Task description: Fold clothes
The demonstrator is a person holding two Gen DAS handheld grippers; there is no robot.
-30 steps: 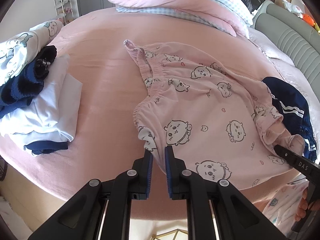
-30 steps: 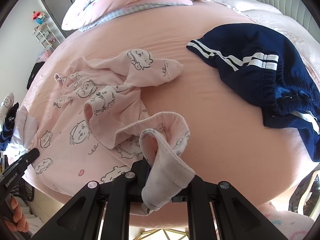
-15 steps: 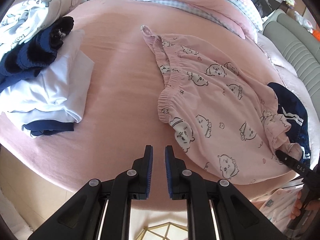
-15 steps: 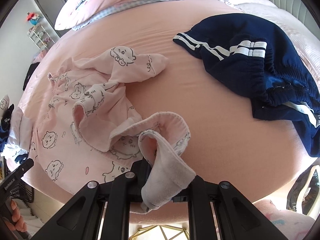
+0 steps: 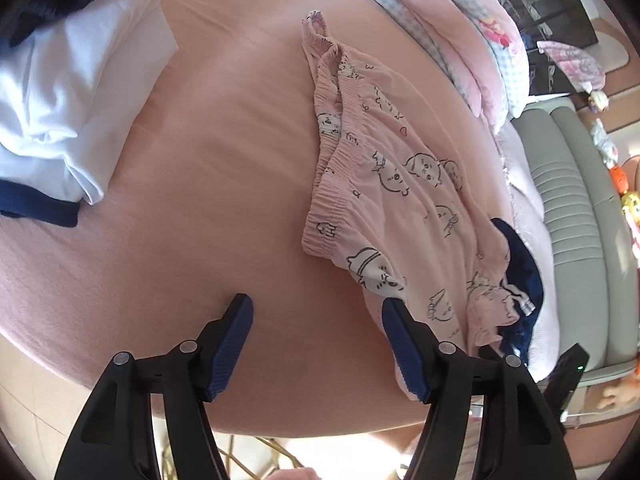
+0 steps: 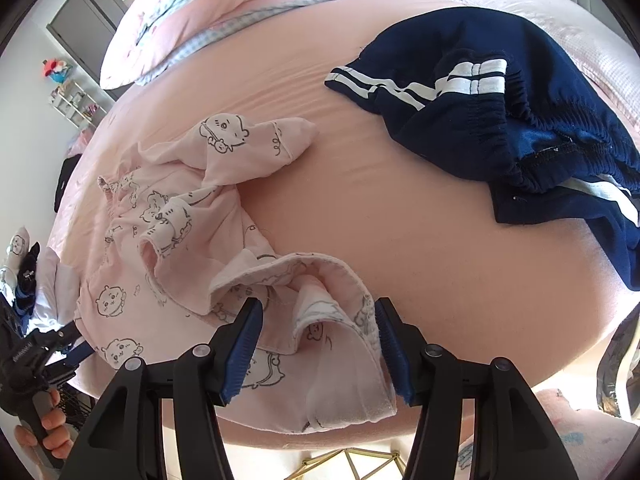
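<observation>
Pink cartoon-print pyjama pants (image 5: 400, 184) lie crumpled on the pink bed; they also show in the right wrist view (image 6: 168, 240). My left gripper (image 5: 316, 308) is open and empty over the bed, its right finger beside the pants' waistband corner. My right gripper (image 6: 318, 312) is open, its jaws either side of the pants' leg cuff (image 6: 332, 320), which lies loose between them. The left gripper also shows at the left edge of the right wrist view (image 6: 60, 352).
A stack of folded white and navy clothes (image 5: 52, 92) sits at the left. Navy striped shorts (image 6: 500, 120) lie at the right, also partly under the pants (image 5: 524, 280). Pillows and a duvet (image 6: 224, 12) are piled at the back. The bed edge (image 5: 280, 420) is near.
Both grippers have opened. The right one has let go of the cuff, which now lies loose. The left one has swung left and nearer the bed.
</observation>
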